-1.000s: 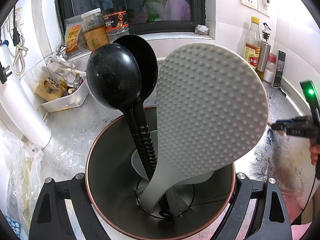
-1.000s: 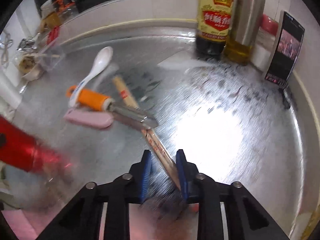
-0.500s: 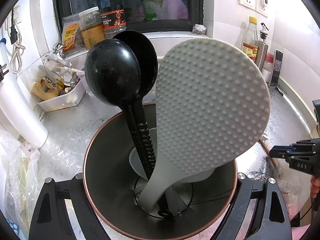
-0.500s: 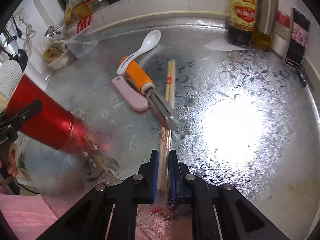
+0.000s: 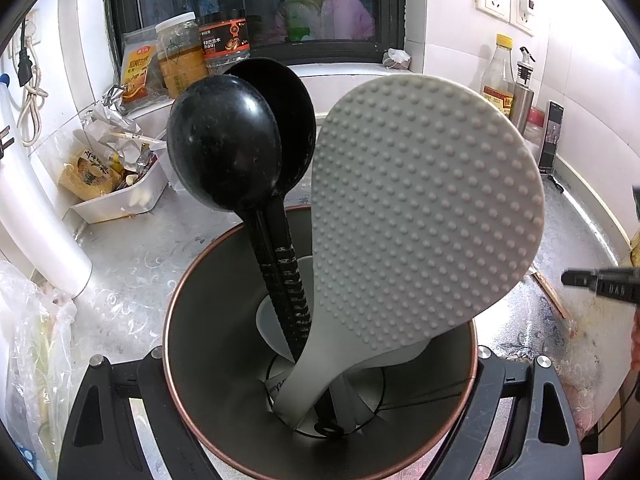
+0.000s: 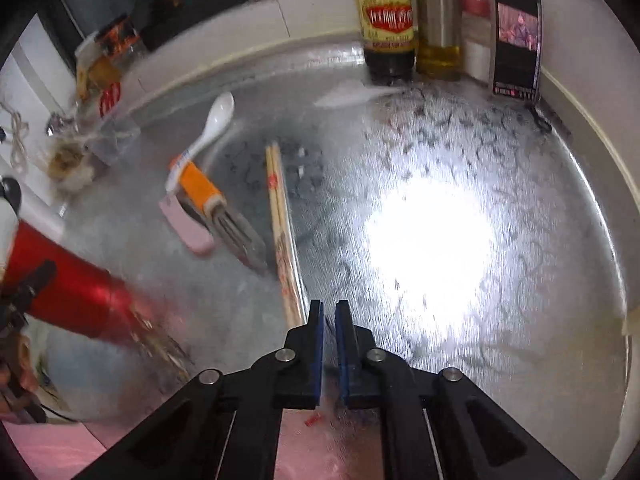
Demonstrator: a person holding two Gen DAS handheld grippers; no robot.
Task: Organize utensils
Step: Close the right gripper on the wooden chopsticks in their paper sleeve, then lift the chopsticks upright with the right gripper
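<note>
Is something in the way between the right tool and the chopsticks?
No, nothing visible. The chopsticks lie on the counter, with their near end right beside the tips of the shut right tool, on its left. The orange-handled peeler lies further left of the chopsticks, not in between.
</note>
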